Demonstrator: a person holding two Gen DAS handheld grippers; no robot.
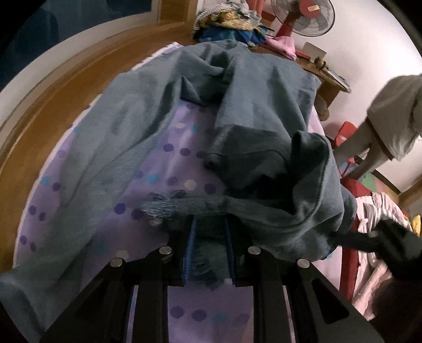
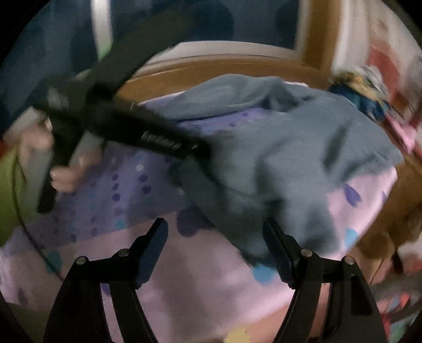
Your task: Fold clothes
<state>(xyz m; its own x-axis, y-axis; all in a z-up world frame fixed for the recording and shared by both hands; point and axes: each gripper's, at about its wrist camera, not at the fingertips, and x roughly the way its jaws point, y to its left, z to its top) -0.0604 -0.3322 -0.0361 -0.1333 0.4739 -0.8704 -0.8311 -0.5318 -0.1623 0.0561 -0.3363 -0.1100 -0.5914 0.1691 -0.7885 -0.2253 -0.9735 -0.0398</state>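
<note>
The left gripper [image 1: 208, 253] pinches the frayed hem of one pair of blue jeans [image 1: 253, 110] spread over the bed [image 1: 184, 163]. The right gripper [image 2: 215, 244], jaws wide and empty, hovers beside them. One fan [image 1: 303, 15] and a clothes pile [image 1: 229, 21] stand beyond the far edge.
</note>
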